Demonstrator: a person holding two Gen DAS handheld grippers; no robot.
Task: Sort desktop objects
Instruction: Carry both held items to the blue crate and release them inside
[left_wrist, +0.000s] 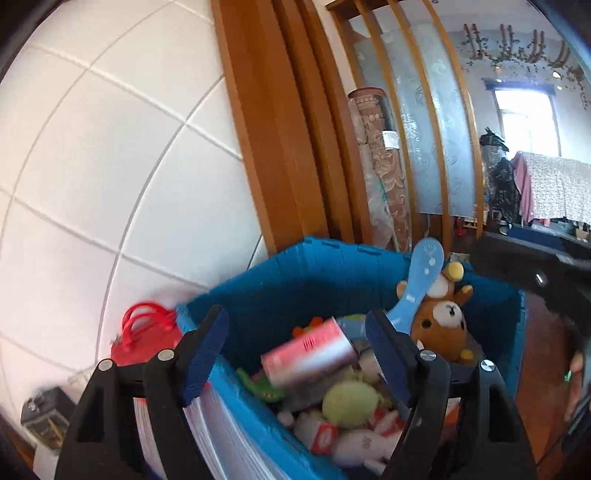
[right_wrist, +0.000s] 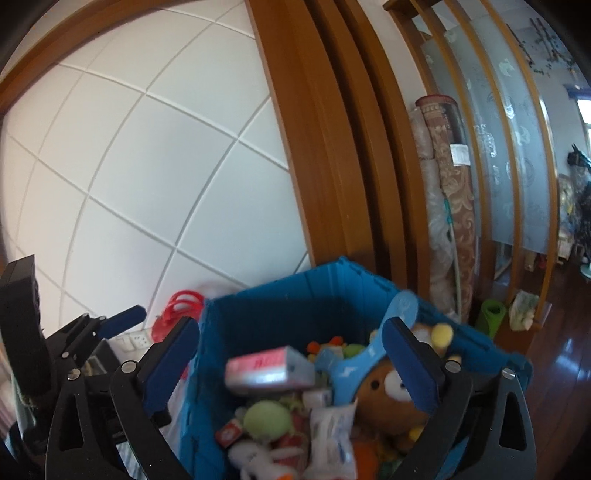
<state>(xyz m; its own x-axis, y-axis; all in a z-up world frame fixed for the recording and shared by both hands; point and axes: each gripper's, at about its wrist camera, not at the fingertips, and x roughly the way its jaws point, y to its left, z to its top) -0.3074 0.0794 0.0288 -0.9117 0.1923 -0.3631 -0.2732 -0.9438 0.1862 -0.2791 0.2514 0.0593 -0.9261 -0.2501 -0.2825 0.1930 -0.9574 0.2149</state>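
Note:
A blue crate (left_wrist: 295, 280) (right_wrist: 280, 306) stands below both grippers, filled with toys. Among them are a brown bear plush (left_wrist: 443, 325) (right_wrist: 388, 391), a light blue spoon-shaped piece (left_wrist: 417, 273) (right_wrist: 402, 310) and a green plush ball (left_wrist: 351, 402) (right_wrist: 267, 415). A blurred pink-and-silver box (left_wrist: 310, 354) (right_wrist: 269, 369) sits over the pile, clear of every pad. My left gripper (left_wrist: 295, 354) is open over the crate, its fingers (left_wrist: 207, 354) wide apart. My right gripper (right_wrist: 291, 365) is open too, with nothing pressed between its pads (right_wrist: 410, 365).
A red bag (left_wrist: 147, 332) (right_wrist: 177, 314) lies left of the crate against the white tiled wall (left_wrist: 110, 166). Behind stand a wooden door frame (right_wrist: 325, 166) and rolled carpets (left_wrist: 380, 166) (right_wrist: 450, 203). A green roll (right_wrist: 491, 317) rests on the dark wooden floor at right.

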